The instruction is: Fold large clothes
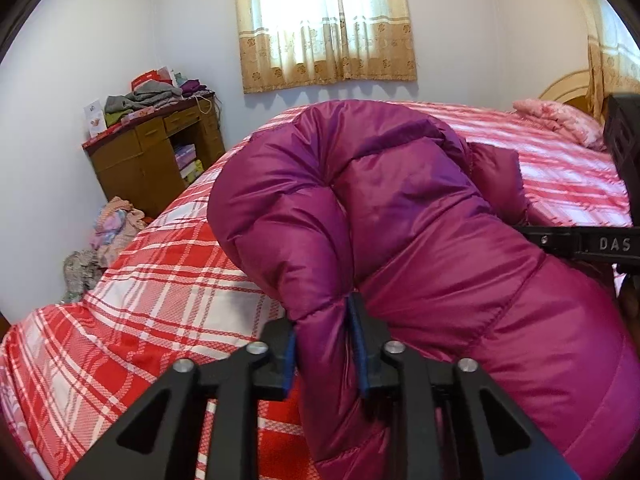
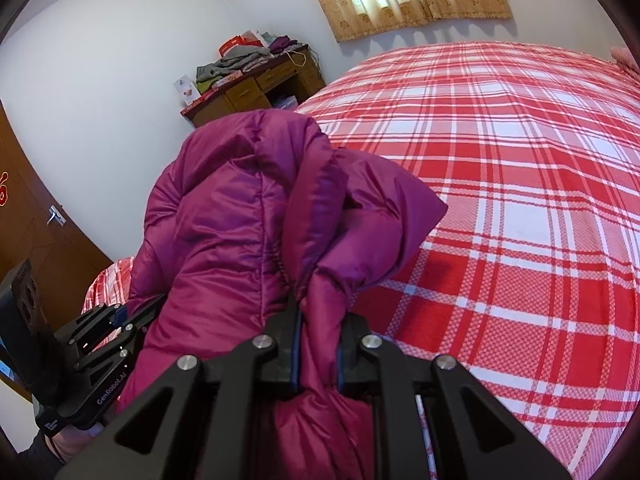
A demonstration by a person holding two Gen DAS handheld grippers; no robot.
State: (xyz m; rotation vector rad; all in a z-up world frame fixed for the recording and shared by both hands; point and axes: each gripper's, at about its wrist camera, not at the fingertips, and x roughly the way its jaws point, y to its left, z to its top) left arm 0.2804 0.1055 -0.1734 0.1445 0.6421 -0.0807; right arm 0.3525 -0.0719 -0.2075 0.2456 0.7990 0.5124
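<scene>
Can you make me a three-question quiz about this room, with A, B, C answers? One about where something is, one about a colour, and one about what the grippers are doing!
1. Where is the pile of folded clothes?
A. On top of the wooden desk
B. On the pillow
C. On the window sill

2. What colour is the puffy jacket?
A. Green
B. Magenta purple
C. Yellow

3. What is the right gripper doing?
A. Hanging wide open over the bed
B. Pinching the curtain
C. Pinching a fold of the jacket

Answers:
1. A: the pile of folded clothes sits on the wooden desk in the corner.
2. B: the puffy jacket is shiny magenta purple against the red plaid bed cover.
3. C: the right gripper has jacket fabric bunched between its fingers.
</scene>
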